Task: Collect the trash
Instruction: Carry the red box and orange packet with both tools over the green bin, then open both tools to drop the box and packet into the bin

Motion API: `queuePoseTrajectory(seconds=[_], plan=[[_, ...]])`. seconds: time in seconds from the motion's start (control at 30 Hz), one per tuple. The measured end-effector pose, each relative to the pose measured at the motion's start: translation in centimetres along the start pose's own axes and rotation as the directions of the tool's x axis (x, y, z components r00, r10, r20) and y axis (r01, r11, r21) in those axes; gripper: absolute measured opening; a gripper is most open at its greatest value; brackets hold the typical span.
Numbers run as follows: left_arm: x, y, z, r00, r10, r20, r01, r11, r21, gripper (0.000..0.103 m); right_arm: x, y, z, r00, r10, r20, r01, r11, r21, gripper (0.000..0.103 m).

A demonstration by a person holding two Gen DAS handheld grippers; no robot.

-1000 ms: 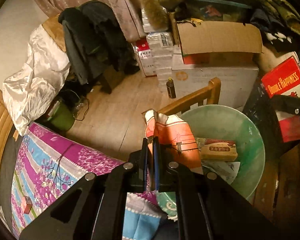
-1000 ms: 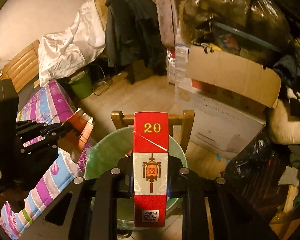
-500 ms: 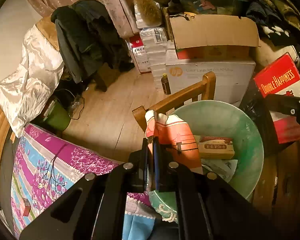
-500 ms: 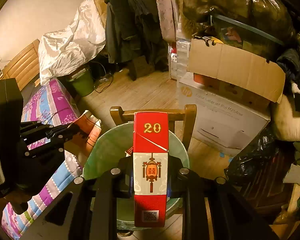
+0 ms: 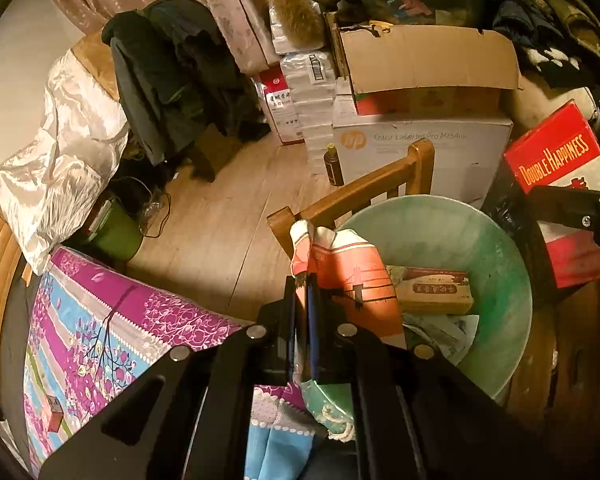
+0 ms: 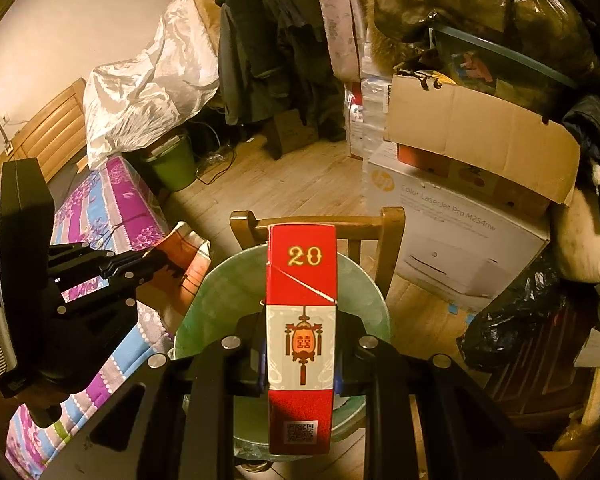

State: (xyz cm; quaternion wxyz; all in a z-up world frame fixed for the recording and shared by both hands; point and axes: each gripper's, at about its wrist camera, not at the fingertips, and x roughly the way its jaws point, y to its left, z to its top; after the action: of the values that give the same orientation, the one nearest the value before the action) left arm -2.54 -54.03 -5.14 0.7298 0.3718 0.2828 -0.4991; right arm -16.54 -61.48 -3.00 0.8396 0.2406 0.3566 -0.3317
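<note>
Left wrist view: left gripper (image 5: 306,312) has its jaws fully closed on the edge of an orange-and-white paper bag (image 5: 352,276), pinched at a thin fold. The bag hangs over the near-left rim of the green plastic basin (image 5: 512,276), which sits on a wooden chair (image 5: 380,188). It should handle as light, soft, crumpling stuff; an edge pinch is enough, but it will flop and may snag the rim. It has an orange face with a line drawing, possibly a bridge (hard to read here), and a white crumpled top. Already in the basin: a tan cardboard packet (image 5: 432,292) and some pale crumpled paper (image 5: 444,332). The red "Double Happiness" carton (image 5: 556,160) shows at far right, held in the other gripper.

Right wrist view: right gripper (image 6: 300,344) has its jaws clamped across the narrow sides of that same carton (image 6: 301,320), roughly mid-length, with the long axis pointing away from the camera and the far end over the basin (image 6: 228,280). It is a stiff, light box, likely empty, with glossy faces, so it could slip. Holding the flat sides mid-body looks right. Red ends, white middle band with a lantern emblem, gold "20" on the far end, QR code on the near end. The left gripper (image 6: 152,260) and bag (image 6: 184,248) are at left, beside the floral bedspread (image 6: 100,208).
</note>
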Motion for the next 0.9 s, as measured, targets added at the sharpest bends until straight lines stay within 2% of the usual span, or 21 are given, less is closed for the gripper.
queuePoseTrajectory(seconds=[0.73, 0.8, 0.83, 0.87, 0.9], plan=[[0.1, 0.1, 0.2, 1.000, -0.018, 0.002, 0.018, 1.000, -0.020, 0.004, 0.1, 0.9, 0.5, 0.999, 0.029, 0.023, -0.028, 0.999, -0.034, 0.024], [0.1, 0.3, 0.2, 0.999, -0.047, 0.008, 0.048, 0.998, -0.031, 0.007, -0.1, 1.0, 0.5, 0.999, 0.033, 0.029, -0.032, 0.999, -0.044, 0.024], [0.1, 0.3, 0.2, 0.997, -0.076, 0.005, 0.076, 0.997, -0.034, 0.008, -0.1, 1.1, 0.5, 0.999, 0.031, 0.029, -0.029, 0.998, -0.052, 0.032], [0.3, 0.3, 0.2, 0.996, -0.091, -0.006, 0.090, 0.995, -0.036, 0.014, -0.2, 1.2, 0.5, 0.999, 0.022, 0.039, -0.019, 0.998, -0.055, 0.040], [0.4, 0.4, 0.1, 0.996, -0.089, -0.011, 0.089, 0.995, -0.040, 0.028, -0.2, 1.2, 0.5, 0.999, 0.015, 0.049, -0.013, 0.998, -0.059, 0.044]])
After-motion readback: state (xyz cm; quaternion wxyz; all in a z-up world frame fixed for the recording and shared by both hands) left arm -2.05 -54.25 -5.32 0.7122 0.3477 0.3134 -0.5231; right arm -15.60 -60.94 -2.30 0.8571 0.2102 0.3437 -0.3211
